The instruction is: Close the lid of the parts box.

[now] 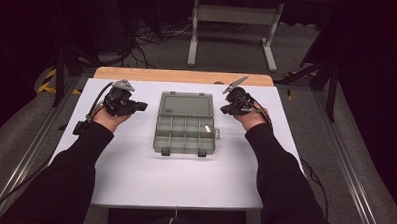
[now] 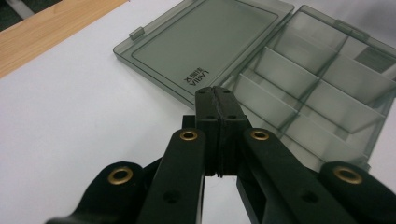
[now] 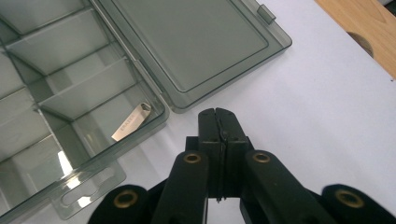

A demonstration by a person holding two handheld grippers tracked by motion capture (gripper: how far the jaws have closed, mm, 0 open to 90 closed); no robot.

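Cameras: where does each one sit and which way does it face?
High view: above the person's side, looking forward and down on the table; forearms, left gripper, right gripper.
Left gripper view: along its shut jaws toward the open box.
Right gripper view: along its shut jaws beside the USB stick.
Shared: the box.

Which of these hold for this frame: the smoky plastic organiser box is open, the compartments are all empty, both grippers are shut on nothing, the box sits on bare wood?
1. The translucent grey plastic compartment box lies open, its lid folded back flat on the table. True.
2. Every compartment is empty. False: a small silver metal USB stick lies in a compartment at the box's right side.
3. The left gripper and the right gripper both have their jaws shut with nothing between them. True.
4. The box rests on bare wood. False: it rests on the white table surface; the wooden strip runs along the far edge.
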